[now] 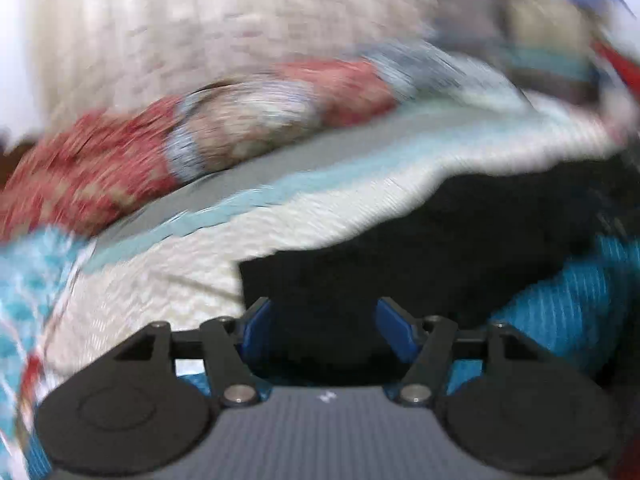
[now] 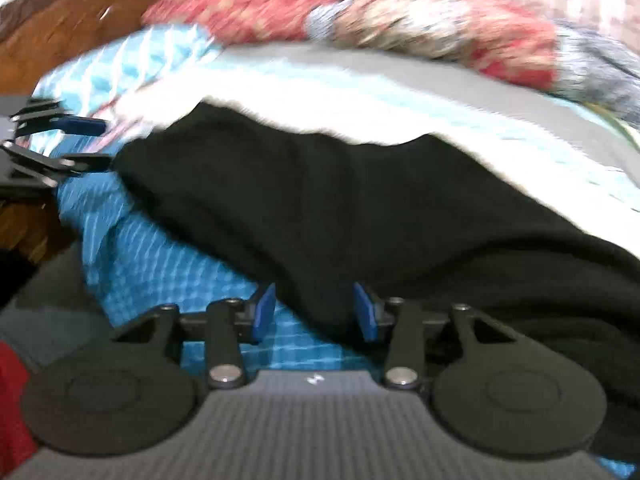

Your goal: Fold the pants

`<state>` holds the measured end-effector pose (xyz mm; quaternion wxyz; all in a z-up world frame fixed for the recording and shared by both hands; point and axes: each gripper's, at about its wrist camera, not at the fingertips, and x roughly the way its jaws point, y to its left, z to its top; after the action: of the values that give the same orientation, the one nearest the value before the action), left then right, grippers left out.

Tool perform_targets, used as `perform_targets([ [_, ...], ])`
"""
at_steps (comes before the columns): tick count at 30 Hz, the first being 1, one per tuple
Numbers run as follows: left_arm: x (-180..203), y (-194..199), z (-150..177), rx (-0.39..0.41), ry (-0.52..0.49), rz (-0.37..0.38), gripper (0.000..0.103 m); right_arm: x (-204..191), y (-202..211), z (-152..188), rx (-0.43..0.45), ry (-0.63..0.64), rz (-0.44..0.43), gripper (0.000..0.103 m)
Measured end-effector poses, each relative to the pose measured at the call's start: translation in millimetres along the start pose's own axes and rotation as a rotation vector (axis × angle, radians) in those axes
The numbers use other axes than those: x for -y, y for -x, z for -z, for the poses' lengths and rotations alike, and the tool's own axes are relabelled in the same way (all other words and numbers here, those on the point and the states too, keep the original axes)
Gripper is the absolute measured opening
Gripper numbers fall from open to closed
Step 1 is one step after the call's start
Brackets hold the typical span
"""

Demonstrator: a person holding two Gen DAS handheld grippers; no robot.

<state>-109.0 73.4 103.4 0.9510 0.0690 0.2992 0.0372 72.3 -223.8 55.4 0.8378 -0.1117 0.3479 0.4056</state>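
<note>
Black pants (image 2: 320, 208) lie on a bed, folded into a long band that runs from left to lower right in the right wrist view. In the left wrist view the pants (image 1: 420, 252) fill the lower right. My left gripper (image 1: 325, 326) is open, its blue pads on either side of the pants' near edge. My right gripper (image 2: 315, 312) is open over the pants' lower edge. The left gripper (image 2: 86, 144) also shows at the far left of the right wrist view, at the pants' end. Both views are blurred.
The bed carries a white, grey and light-blue quilt (image 1: 248, 208), a blue checked cloth (image 2: 168, 248) under the pants, and a red patterned pillow (image 1: 104, 164). A wooden headboard (image 2: 68, 32) stands at the upper left of the right wrist view.
</note>
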Motion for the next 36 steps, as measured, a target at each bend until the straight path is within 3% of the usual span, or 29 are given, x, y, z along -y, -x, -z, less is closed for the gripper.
perform_targets([
  [3,-38.0,-11.0,-17.0,0.01,0.25,0.031,0.055,30.5,16.8,11.1,0.051,-0.169,0.089,0.046],
  [5,-45.3,-27.5,-26.8,-0.003,0.325,0.02,0.055,51.0,21.4,17.2,0.066,-0.299,0.152,0.046],
  [11,-19.0,-84.3,-36.5,-0.095,0.305,-0.026,0.057,103.4,56.5,48.1,0.167,-0.634,0.276,0.045],
  [14,-11.9,-116.5,-20.2,-0.212,0.294,-0.125,0.056,115.5,70.7,71.1,0.202,-0.754,0.341,0.045],
  [16,-16.9,-136.9,-3.5,-0.307,0.305,-0.187,0.06,121.4,77.7,86.0,0.224,-0.835,0.331,0.045],
  [18,-22.0,-134.5,8.4,-0.295,0.318,-0.194,0.073,122.4,78.4,97.7,0.247,-0.902,0.306,0.045],
  [26,-33.3,-112.3,-2.0,-0.284,0.41,-0.176,0.069,150.1,51.6,97.9,0.269,-1.07,0.224,0.046],
  [28,-32.3,-106.9,-9.2,-0.271,0.414,-0.173,0.066,170.7,60.9,104.9,0.287,-1.114,0.188,0.045],
  [29,-30.7,-104.8,-12.2,-0.268,0.41,-0.175,0.066,177.7,64.1,107.5,0.285,-1.131,0.183,0.041],
  [30,-29.2,-104.5,-15.9,-0.267,0.404,-0.177,0.066,180.7,68.1,109.7,0.272,-1.144,0.2,0.006],
  [33,-22.6,-99.0,-24.6,-0.27,0.396,-0.171,0.066,175.1,98.9,117.2,0.331,-1.113,0.218,0.006],
  [36,-14.8,-98.9,-32.4,-0.264,0.387,-0.163,0.066,159.5,118.5,124.4,0.308,-1.038,0.251,0.006],
])
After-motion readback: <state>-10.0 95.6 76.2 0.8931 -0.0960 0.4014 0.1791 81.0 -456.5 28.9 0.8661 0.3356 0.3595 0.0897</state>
